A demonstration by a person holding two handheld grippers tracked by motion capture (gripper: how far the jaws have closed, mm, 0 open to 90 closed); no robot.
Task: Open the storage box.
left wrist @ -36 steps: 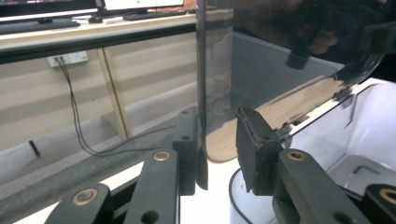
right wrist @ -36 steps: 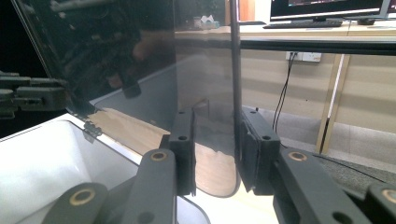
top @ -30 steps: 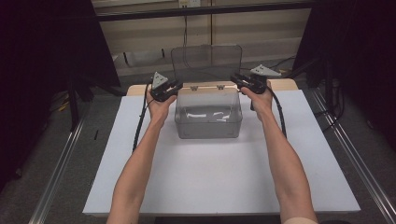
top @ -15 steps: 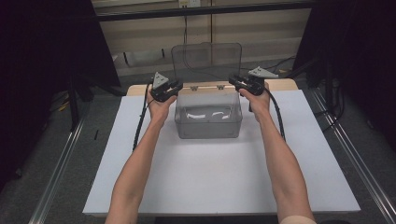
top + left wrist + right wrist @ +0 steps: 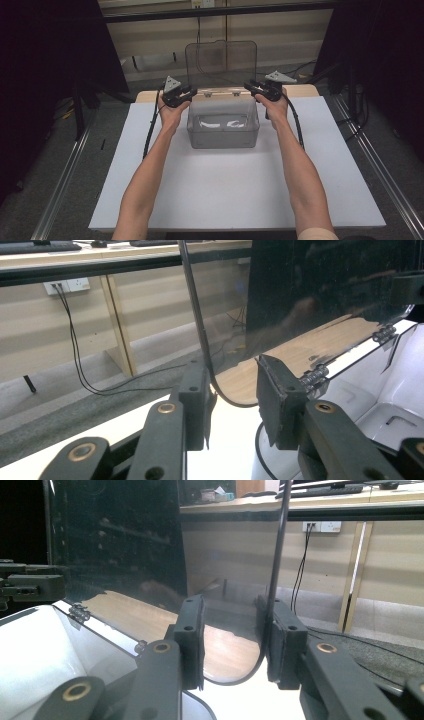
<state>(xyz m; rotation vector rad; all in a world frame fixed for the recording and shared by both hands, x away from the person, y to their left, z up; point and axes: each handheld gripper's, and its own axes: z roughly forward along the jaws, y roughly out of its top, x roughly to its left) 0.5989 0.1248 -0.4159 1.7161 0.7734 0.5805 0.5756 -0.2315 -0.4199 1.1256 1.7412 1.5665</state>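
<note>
— Both grippers first: what do we make of the left gripper (image 5: 186, 93)?

— We see it at the left rear corner of the clear box (image 5: 223, 123), jaws parted. In the left gripper view the edge of the raised lid (image 5: 320, 315) runs down between them, close against the left jaw, with a gap to the right jaw. We read it as released, not clamped.

— And the right gripper (image 5: 254, 88)?

— It sits at the right rear corner. In the right gripper view the lid's edge passes between the jaws, tight along the right one, apart from the left. The jaws are parted there as well, so nothing is held.

— Where does the box stand?

— On the white surface (image 5: 235, 190), toward its far side, between our two hands. Its lid stands upright on hinges (image 5: 314, 375) along the back rim.

— Anything inside?

— Pale shapes show through the front wall in the high view; we cannot tell what they are.
</note>
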